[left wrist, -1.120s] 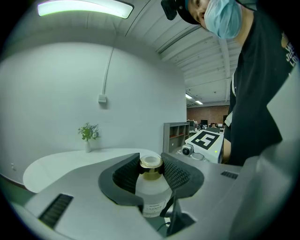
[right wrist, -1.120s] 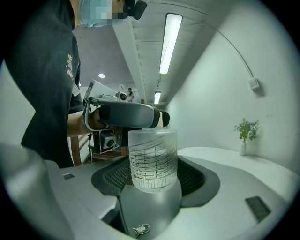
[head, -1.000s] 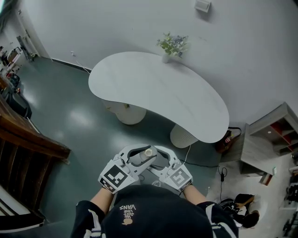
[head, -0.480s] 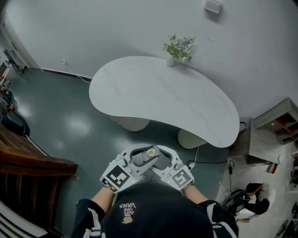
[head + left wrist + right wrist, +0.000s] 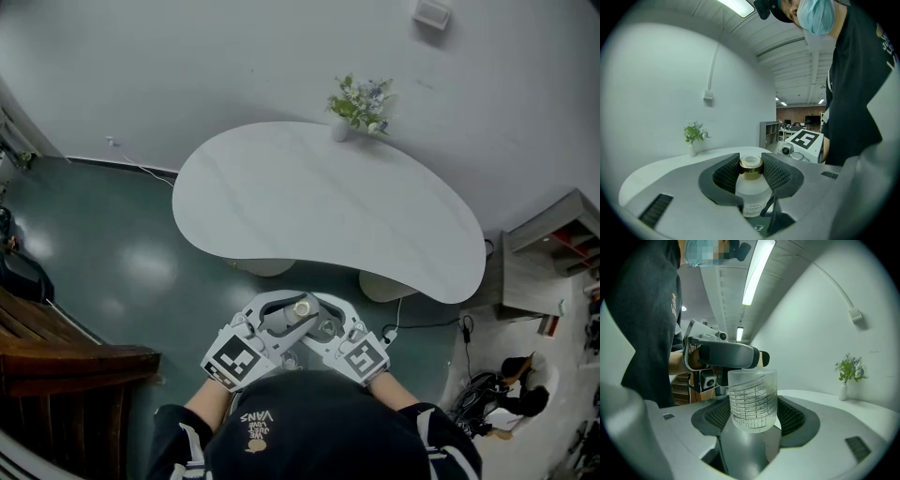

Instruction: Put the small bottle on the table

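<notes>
My left gripper (image 5: 751, 165) is shut on a small frosted bottle (image 5: 753, 192) with a gold cap (image 5: 302, 307), held upright between the ribbed pads. My right gripper (image 5: 753, 414) is shut on a clear measuring cup (image 5: 753, 400) with printed scale lines. In the head view both grippers sit close to my chest, left gripper (image 5: 277, 317) and right gripper (image 5: 330, 330) nearly touching, above the dark green floor. The white kidney-shaped table (image 5: 319, 202) lies just ahead of them, and its near edge is a short way beyond the jaws.
A small vase of flowers (image 5: 357, 105) stands at the table's far edge by the wall. Two white pedestals (image 5: 387, 284) carry the table. A grey shelf unit (image 5: 544, 267) is at the right, a wooden stair rail (image 5: 66, 361) at the lower left, and cables (image 5: 398, 328) lie on the floor.
The table has come a little closer and shifted in the head view as I step toward it. Both grippers keep the same hold and the same place at my chest.
</notes>
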